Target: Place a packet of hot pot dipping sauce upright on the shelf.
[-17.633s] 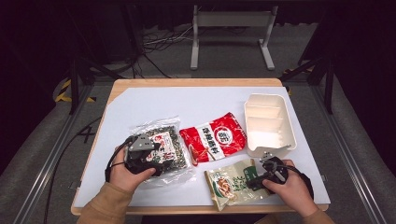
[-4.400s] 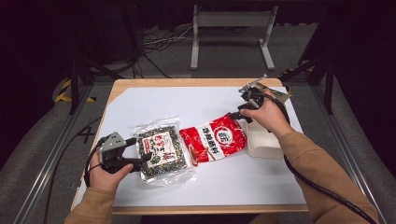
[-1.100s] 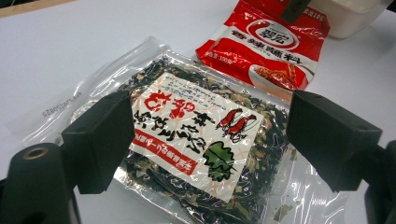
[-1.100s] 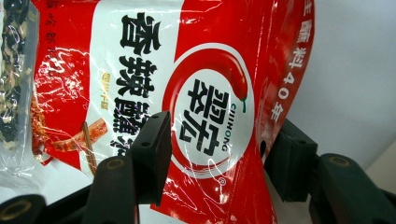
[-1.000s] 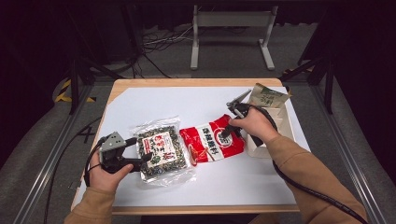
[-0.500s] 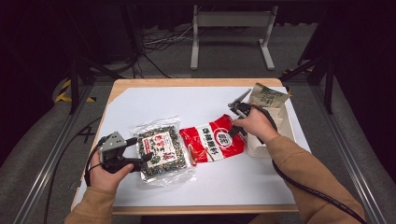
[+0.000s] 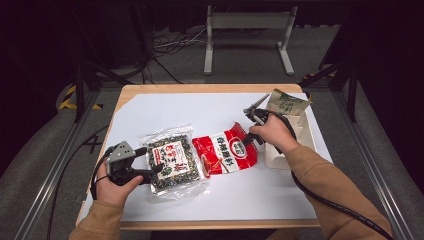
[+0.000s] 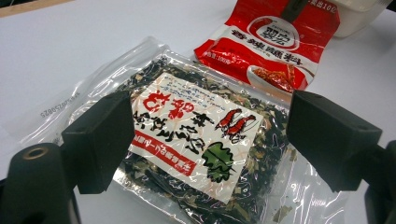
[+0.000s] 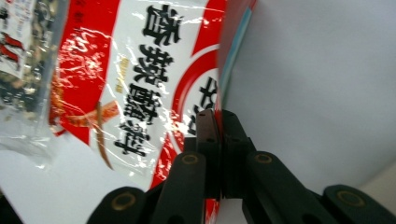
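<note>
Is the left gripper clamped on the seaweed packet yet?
No: in the left gripper view the left gripper has its jaws wide apart, either side of the seaweed packet, pads clear of it.

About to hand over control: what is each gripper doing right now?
Left gripper: open, jaws either side of the seaweed packet.
Right gripper: jaws just closed, shut on the red sauce packet's edge.
</note>
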